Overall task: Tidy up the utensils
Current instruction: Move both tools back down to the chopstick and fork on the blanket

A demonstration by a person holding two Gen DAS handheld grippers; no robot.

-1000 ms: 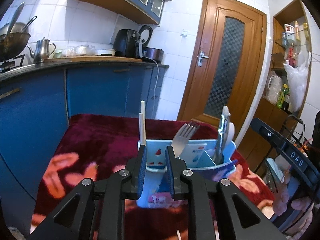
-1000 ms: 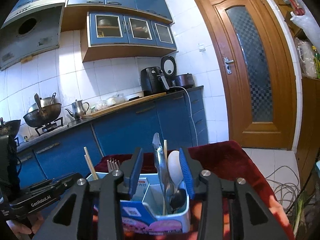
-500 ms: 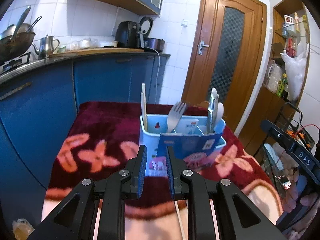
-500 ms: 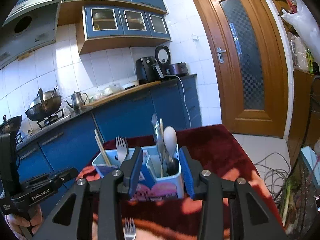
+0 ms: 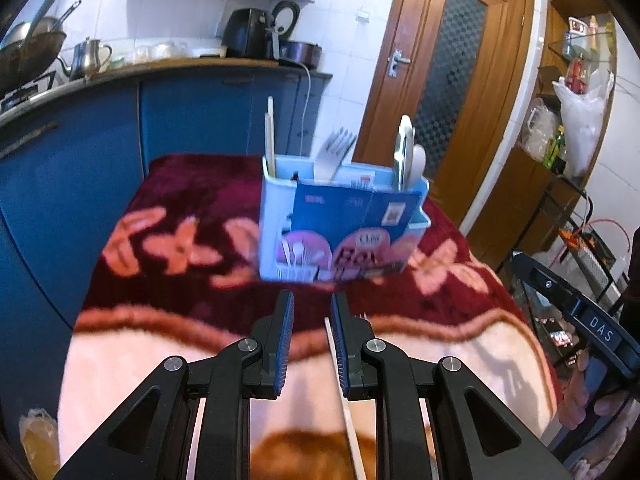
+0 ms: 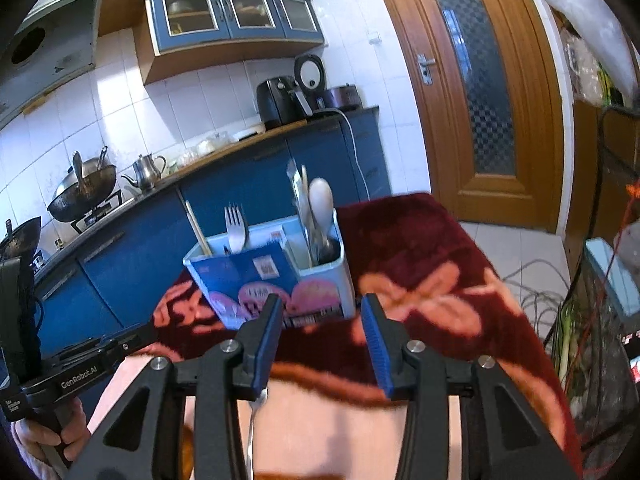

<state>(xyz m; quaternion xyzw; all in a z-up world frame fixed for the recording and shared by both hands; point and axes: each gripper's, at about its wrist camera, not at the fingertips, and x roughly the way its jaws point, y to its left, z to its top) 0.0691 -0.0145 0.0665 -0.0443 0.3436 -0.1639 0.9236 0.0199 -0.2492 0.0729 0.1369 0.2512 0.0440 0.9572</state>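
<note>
Grippers first: the left gripper has its jaws a narrow gap apart and holds nothing; the right gripper is spread wider, also empty. Both hang over a flowered blanket, short of the blue box. Under the left one a loose chopstick lies on the blanket; under the right one, a metal handle. The box stands upright, with a chopstick at its left end, a fork in the middle, and a pale spoon with other utensils at its right end.
</note>
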